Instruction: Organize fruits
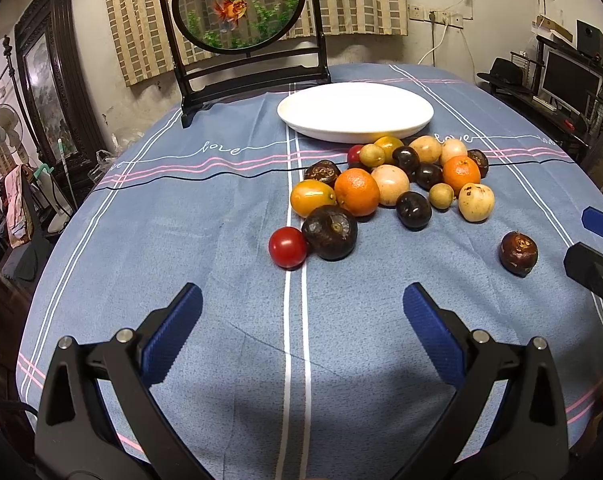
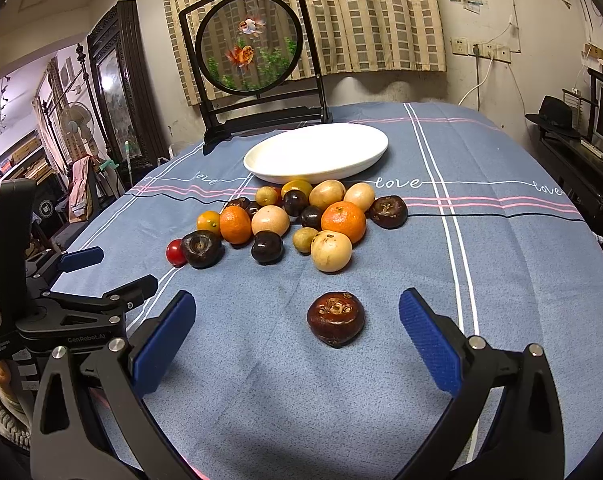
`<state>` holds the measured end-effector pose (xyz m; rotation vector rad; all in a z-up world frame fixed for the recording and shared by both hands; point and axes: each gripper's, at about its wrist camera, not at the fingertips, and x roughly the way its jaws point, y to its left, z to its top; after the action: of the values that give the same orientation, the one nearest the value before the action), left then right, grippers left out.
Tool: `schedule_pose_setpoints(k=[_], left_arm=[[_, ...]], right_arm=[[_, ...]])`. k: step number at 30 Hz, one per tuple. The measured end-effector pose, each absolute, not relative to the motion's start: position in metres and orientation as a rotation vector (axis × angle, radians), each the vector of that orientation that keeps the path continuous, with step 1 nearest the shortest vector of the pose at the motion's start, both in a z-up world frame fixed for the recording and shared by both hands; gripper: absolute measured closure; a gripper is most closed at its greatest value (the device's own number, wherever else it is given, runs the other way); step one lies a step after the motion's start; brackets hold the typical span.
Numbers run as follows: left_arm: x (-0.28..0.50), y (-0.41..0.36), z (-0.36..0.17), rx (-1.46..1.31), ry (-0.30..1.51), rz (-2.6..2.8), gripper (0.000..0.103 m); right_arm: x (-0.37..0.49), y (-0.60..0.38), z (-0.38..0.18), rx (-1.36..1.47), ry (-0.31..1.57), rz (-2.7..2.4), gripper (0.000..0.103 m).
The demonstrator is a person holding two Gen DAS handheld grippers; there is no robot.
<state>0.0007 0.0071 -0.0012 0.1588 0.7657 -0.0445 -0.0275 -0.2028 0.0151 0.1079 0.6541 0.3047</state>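
A pile of mixed fruit point(image 1: 389, 180) point(image 2: 297, 220) lies on the blue tablecloth just in front of an empty white oval plate point(image 1: 355, 112) point(image 2: 315, 154). It holds oranges, pale yellow fruits, dark plums and brown water chestnuts. A red cherry tomato point(image 1: 287, 247) point(image 2: 175, 253) sits at its near left edge. One brown water chestnut point(image 2: 336, 318) point(image 1: 518, 253) lies apart, close in front of my right gripper point(image 2: 297, 312) and slightly right of its centre line. My left gripper point(image 1: 301, 304) is open over bare cloth, short of the tomato. Both grippers are empty.
A black-framed round goldfish screen point(image 1: 237, 4) point(image 2: 249, 44) stands behind the plate. Beyond the table's right edge there is a black shelf with a monitor point(image 1: 569, 80). A fan and cluttered furniture point(image 2: 77, 124) stand off the left edge.
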Motion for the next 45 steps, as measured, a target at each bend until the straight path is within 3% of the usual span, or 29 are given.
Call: schedule_pose_setpoints(k=[45], left_arm=[[0.0001,0.0078,-0.0030,0.163,0.777,-0.045,0.002]], right_arm=[[-0.0274,-0.1962,0.0102,0.121,0.663,0.321,0.001]])
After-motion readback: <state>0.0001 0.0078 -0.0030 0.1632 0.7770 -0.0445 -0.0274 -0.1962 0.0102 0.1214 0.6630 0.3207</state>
